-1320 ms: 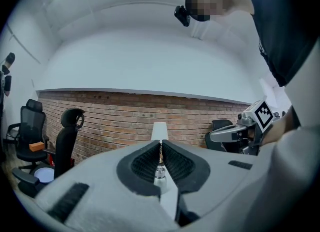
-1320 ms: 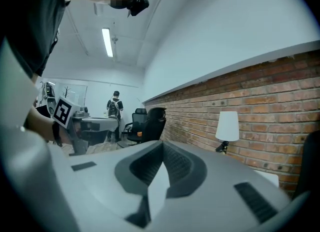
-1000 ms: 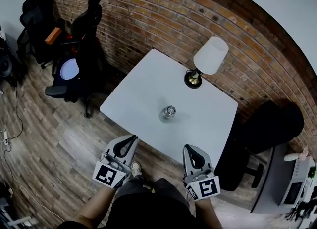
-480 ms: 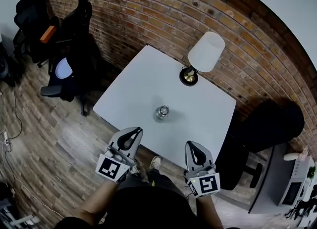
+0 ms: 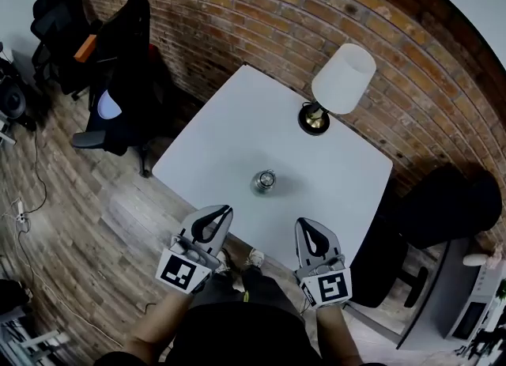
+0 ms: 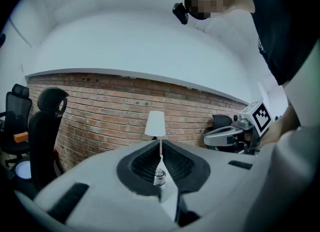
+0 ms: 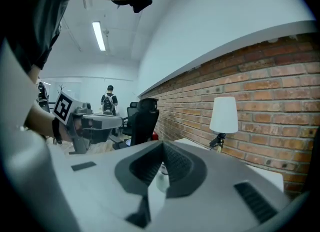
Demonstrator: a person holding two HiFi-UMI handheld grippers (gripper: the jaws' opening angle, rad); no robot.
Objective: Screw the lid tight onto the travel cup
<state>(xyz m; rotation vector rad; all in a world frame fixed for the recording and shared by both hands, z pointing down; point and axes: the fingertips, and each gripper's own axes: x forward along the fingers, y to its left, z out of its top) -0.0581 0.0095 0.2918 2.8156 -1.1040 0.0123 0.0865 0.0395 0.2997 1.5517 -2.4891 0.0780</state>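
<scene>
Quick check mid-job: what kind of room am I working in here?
It looks like an office or studio workspace. Black office chairs stand along a brick wall, and the travel cup sits on a white table with a table lamp, over a wood-plank floor.

The small silvery metal travel cup (image 5: 266,182) on the white square tabletop (image 5: 229,135) is too small in the head view to tell whether its lid sits on straight. In both gripper views it is only a small blurred shape in the notch behind the closed jaws of the left claw (image 5: 224,211) and right claw (image 5: 305,223). The person's forearms (image 5: 150,333) run off the bottom edge.
</scene>
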